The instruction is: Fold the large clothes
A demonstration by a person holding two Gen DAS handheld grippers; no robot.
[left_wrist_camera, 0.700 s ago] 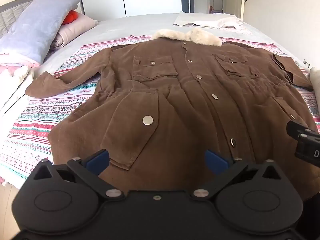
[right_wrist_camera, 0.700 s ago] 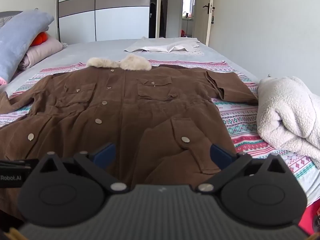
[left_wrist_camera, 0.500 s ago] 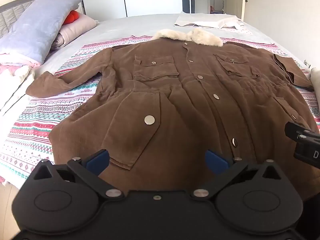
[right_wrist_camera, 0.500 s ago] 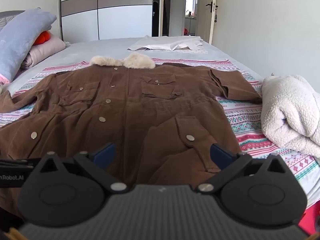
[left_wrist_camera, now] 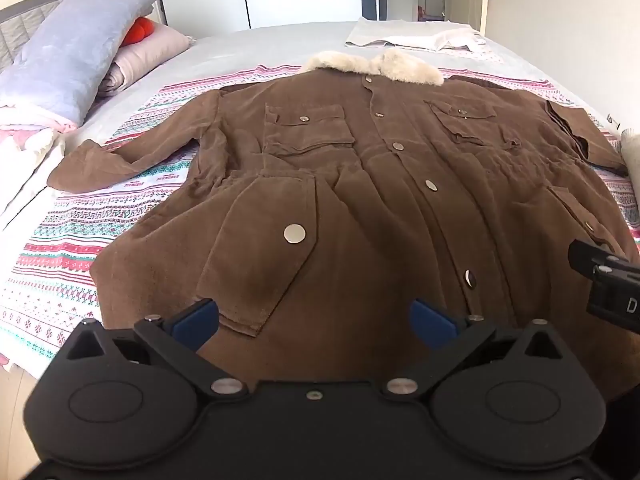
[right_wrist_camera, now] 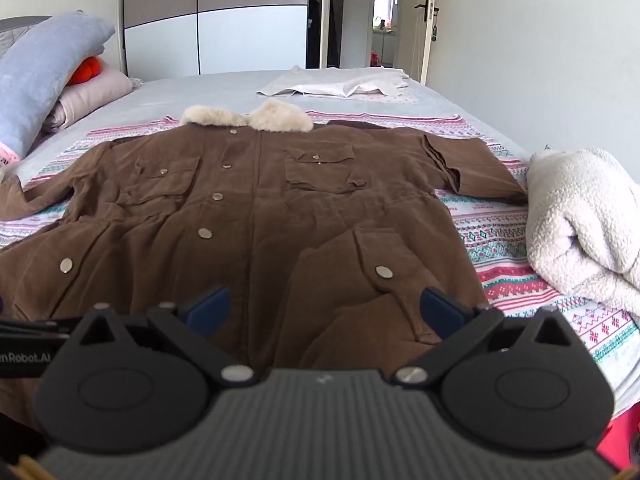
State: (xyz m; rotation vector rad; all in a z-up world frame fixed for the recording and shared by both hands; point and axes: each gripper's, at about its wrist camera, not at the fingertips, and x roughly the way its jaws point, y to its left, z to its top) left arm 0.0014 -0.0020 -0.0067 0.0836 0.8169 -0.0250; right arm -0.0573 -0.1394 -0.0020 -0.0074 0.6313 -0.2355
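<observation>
Bedroom light falls across a wide bed (right_wrist_camera: pixel 224 92) whose near half is covered by a patterned spread (left_wrist_camera: pixel 64 248) in pink, teal and white. Lowest in each frame sits a gripper. The left gripper (left_wrist_camera: pixel 314 320) hovers over the hem with its blue fingertips (left_wrist_camera: pixel 196 318) spread wide and nothing between them; the right gripper (right_wrist_camera: pixel 326 308) does the same in its own view, pads far apart and clear of the cloth, and a black edge of it shows at the right border of the left view.

Filling the centre of both frames is the brown coat (left_wrist_camera: pixel 360 200), laid face up and buttoned, hem nearest the cameras. One sleeve (left_wrist_camera: pixel 120 160) reaches out toward the left edge of the left view; the other sleeve (right_wrist_camera: pixel 472 164) lies toward the right of the right view, ending just beside a heaped white fleece (right_wrist_camera: pixel 584 220). Higher up, the cream fur collar (right_wrist_camera: pixel 246 118) marks the coat's far end.

Beyond it, in the upper part of the frames, lie a flat pale garment (right_wrist_camera: pixel 340 86), a grey-blue pillow (left_wrist_camera: pixel 76 60) stacked with pink bedding at upper left, and wardrobe doors (right_wrist_camera: pixel 212 16).

As a judgement: the coat is only spread out flat. No fold has been made, so the sleeves and body are all left to do.
</observation>
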